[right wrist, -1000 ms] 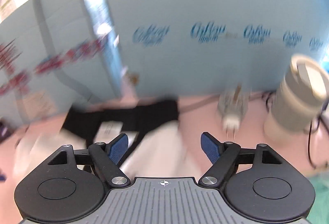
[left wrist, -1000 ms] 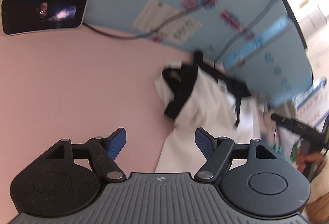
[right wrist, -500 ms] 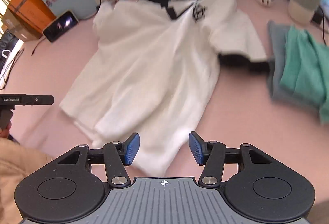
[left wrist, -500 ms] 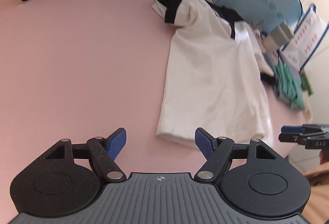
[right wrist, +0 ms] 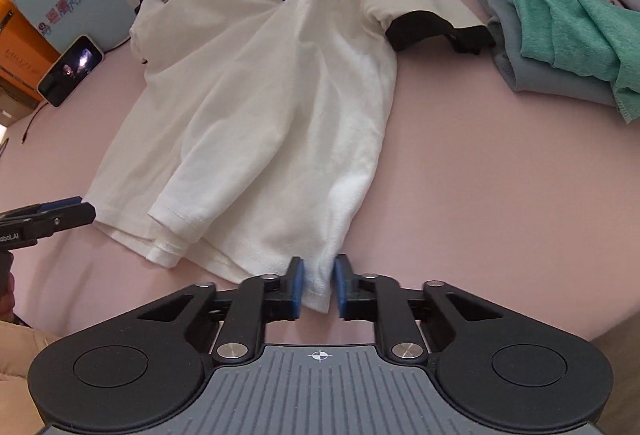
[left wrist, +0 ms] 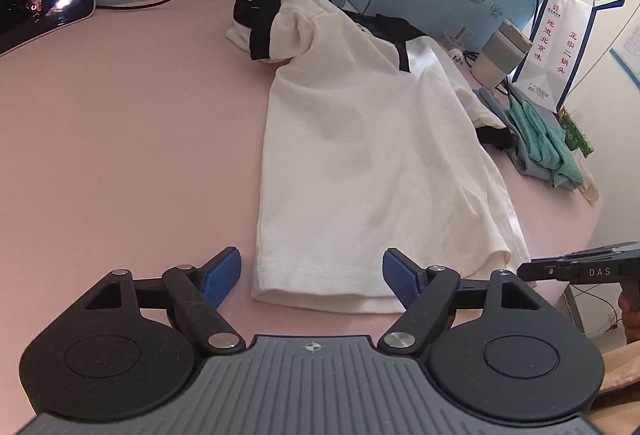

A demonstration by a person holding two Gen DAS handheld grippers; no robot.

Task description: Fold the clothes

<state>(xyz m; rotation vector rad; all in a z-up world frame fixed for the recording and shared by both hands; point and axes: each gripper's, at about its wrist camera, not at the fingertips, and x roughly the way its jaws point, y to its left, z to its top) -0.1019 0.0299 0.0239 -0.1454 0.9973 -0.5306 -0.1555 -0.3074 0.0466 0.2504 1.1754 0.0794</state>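
Right tongs (right wrist: 316, 285) pinch shirt (right wrist: 256, 107) hem (left tongs (left wrist: 312, 277) gape, closing).

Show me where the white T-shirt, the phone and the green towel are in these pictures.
white T-shirt (right wrist: 260, 107), right wrist view, on the middle of its body.
phone (left wrist: 44, 1), left wrist view, on its lit screen.
green towel (right wrist: 572, 23), right wrist view, on the top folds of the cloth.

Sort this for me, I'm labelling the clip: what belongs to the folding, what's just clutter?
Job: white shirt, right gripper pinching its hem, left gripper open at the hem.
Clutter: phone, green towels, cup, paper bag.
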